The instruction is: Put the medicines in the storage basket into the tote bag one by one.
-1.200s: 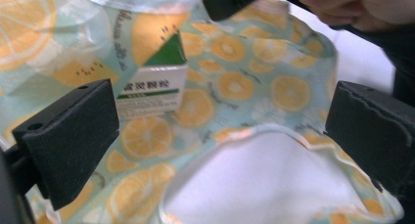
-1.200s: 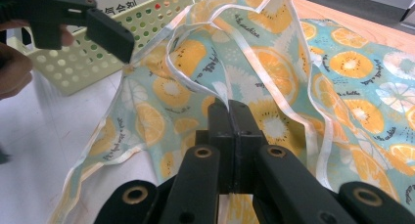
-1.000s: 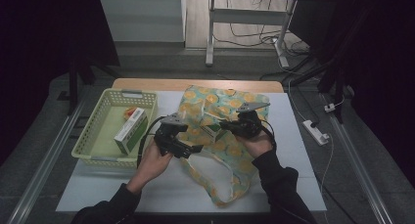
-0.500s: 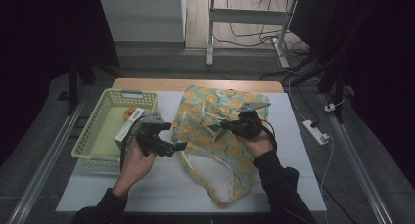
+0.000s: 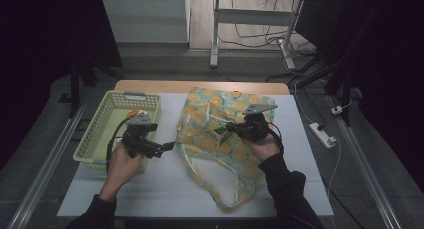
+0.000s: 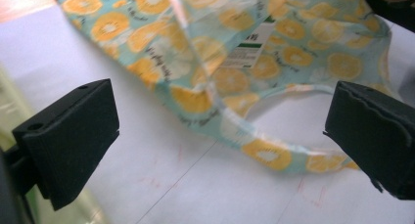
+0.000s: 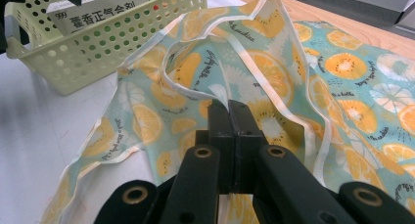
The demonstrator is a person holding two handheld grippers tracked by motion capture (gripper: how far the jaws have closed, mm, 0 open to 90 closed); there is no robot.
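A cloth bag [image 5: 230, 149] printed with orange slices lies on the white table top [image 5: 165, 194]. My right gripper [image 5: 234, 129] is shut on the bag's rim and holds it raised; in the right gripper view the jaws [image 7: 229, 106] pinch the pale hem. Through the opened mouth a white and green box [image 5: 218, 134] shows inside the bag [image 6: 274, 57], with its label [image 6: 248, 47] facing out. My left gripper [image 5: 162, 148] stands open to the left of the bag, between it and the basket, with its wide jaws [image 6: 220, 136] holding nothing.
A pale green perforated basket [image 5: 102, 134] sits at the table's left, and in the right gripper view it [image 7: 122, 43] holds a white box with printed characters [image 7: 98, 12]. The bag's long handles [image 5: 235, 199] trail toward the front edge. A power strip [image 5: 322, 134] lies right of the table.
My left gripper has drawn back leftward from the bag's mouth toward the basket. The right gripper has kept its hold on the rim and stayed put.
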